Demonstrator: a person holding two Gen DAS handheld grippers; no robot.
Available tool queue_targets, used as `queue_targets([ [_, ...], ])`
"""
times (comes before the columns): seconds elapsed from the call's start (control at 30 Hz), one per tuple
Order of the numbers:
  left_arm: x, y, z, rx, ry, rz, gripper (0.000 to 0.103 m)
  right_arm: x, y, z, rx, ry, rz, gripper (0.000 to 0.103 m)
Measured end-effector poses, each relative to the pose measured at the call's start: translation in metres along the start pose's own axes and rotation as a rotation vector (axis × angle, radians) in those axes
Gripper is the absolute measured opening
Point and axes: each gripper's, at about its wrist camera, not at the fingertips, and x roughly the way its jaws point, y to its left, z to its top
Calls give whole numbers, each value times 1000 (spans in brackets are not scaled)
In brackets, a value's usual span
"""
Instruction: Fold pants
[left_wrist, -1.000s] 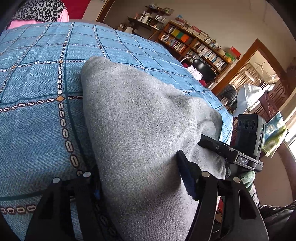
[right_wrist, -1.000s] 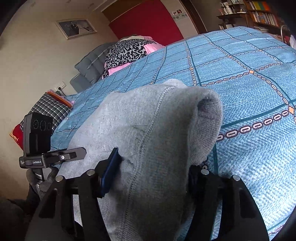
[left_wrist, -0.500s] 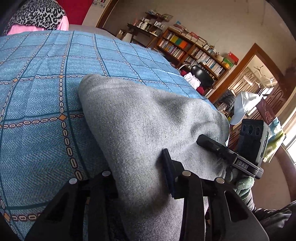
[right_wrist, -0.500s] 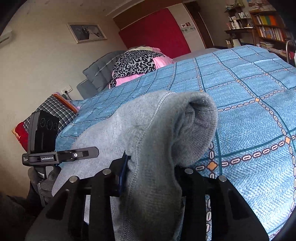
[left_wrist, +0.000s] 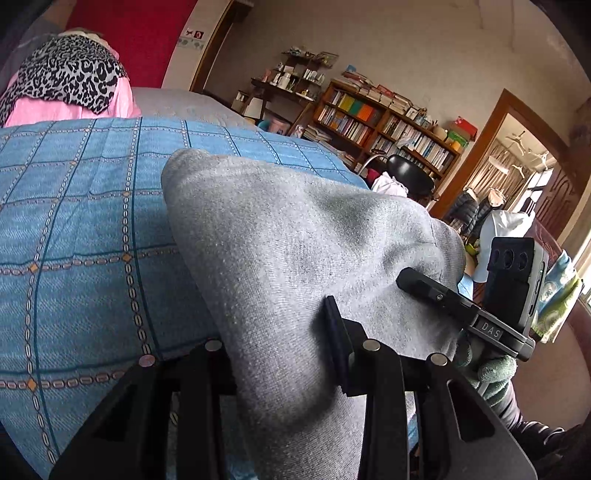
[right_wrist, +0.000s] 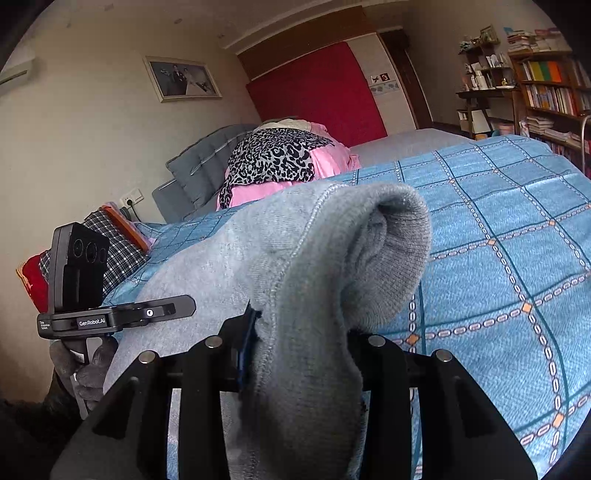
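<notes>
Grey knit pants (left_wrist: 280, 240) lie on the blue patterned bedspread (left_wrist: 74, 236) and are lifted at the near end. My left gripper (left_wrist: 277, 354) is shut on one near corner of the pants. My right gripper (right_wrist: 299, 343) is shut on the other near corner, where a ribbed cuff (right_wrist: 388, 258) folds over. Each gripper shows in the other's view: the right one (left_wrist: 480, 317) at the right, the left one (right_wrist: 110, 314) at the left. The cloth hides the fingertips.
A leopard and pink bundle (right_wrist: 280, 162) and pillows (right_wrist: 122, 243) lie at the head of the bed. Bookshelves (left_wrist: 388, 125), a black chair (left_wrist: 410, 173) and a doorway (left_wrist: 517, 177) stand beyond the bed's far side.
Both grippers closed onto the pants' near end and lifted it, raising the grey cloth off the bedspread. Both views tilted up toward the room.
</notes>
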Motion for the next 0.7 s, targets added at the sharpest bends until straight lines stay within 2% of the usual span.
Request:
queue_targets([
  [0.33, 51, 30, 69, -20, -13, 31, 34, 67, -44, 61, 2, 6, -27, 37],
  [0.7, 133, 61, 122, -36, 23, 39, 34, 132, -106, 100, 42, 42, -99, 37],
])
